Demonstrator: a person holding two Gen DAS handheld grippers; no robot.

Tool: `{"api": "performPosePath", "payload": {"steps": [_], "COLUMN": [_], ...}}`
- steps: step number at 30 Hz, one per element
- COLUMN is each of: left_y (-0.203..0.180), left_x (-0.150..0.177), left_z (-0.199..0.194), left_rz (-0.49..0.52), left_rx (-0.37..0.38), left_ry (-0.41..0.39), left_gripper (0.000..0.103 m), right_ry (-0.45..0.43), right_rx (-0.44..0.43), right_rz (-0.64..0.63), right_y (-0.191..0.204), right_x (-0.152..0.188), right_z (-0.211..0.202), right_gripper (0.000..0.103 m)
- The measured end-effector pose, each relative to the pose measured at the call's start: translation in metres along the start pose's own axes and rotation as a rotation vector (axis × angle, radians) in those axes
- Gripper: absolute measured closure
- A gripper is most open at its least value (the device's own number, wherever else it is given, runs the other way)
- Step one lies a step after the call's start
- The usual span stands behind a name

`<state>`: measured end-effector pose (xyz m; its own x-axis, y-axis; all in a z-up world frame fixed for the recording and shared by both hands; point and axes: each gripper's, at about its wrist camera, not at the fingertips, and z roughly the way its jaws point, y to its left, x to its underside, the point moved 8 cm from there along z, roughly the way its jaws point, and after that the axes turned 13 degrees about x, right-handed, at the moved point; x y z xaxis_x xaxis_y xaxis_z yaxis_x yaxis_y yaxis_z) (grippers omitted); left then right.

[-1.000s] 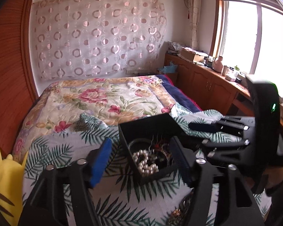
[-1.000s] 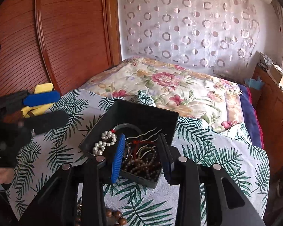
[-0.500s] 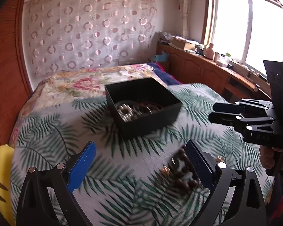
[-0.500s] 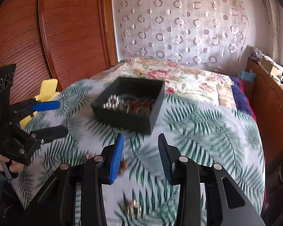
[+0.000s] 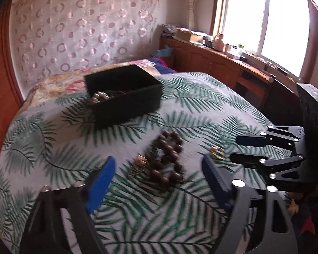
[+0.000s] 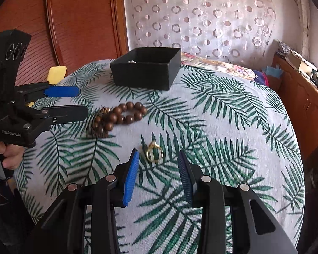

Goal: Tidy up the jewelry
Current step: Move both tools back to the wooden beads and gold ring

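now the step in hand looks like collecting the loose pieces left on the palm-leaf cloth (image 6: 222, 110) for the black box (image 6: 146, 72), which sits upper centre in the right wrist view with pearls showing over its rim. the right gripper (image 6: 158, 175) hangs with fingers apart and empty, the gold ring (image 6: 154, 151) just ahead of them at centre frame. the left gripper (image 5: 159, 180) is also spread wide and empty, with the brown bead bracelet (image 5: 169, 156) between and beyond its tips. next move, i judge: lower and close on the small ring squarely, since it could slip. only the left view shows small gold bits (image 5: 141, 160) beside the beads; only the right shows the ring sharply.
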<state>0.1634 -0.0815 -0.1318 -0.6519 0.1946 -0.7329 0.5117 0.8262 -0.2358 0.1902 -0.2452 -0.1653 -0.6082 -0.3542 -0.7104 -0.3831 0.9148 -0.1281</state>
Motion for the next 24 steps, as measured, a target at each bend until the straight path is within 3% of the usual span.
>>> {"api": "performPosePath", "payload": {"steps": [2,5,11,17,18,20,24], "left_y": [-0.008,-0.017,-0.018,-0.012,-0.011,-0.01,-0.011], "left_x": [0.003,0.007,0.011,0.01,0.008,0.007,0.002], "left_z": [0.005,0.016,0.034,0.049,0.05,0.052,0.041], "left_rz": [0.005,0.012,0.028,0.042,0.048,0.046,0.045], "left_rx": [0.021,0.038,0.024,-0.027,-0.035,-0.036,-0.024], "left_ry": [0.02,0.047,0.089,0.119,0.12,0.123,0.077], "left_gripper": [0.053,0.065,0.076,0.076,0.076,0.088,0.091], "right_ry": [0.003,0.009,-0.005,-0.009,-0.008,-0.008,-0.006], "right_rx": [0.007,0.001,-0.005,-0.001,-0.001,0.0,-0.002], "right_rz": [-0.002,0.011,0.017,0.018,0.017,0.018,0.016], "right_y": [-0.001,-0.004,-0.005,-0.006,-0.006,-0.006,-0.007], "right_x": [0.003,0.006,0.006,0.008,0.008,0.009,0.009], "right_z": [0.002,0.004,0.003,0.001,0.001,-0.001,0.0], "right_gripper": [0.063,0.063,0.063,0.063,0.063,0.063,0.063]}}
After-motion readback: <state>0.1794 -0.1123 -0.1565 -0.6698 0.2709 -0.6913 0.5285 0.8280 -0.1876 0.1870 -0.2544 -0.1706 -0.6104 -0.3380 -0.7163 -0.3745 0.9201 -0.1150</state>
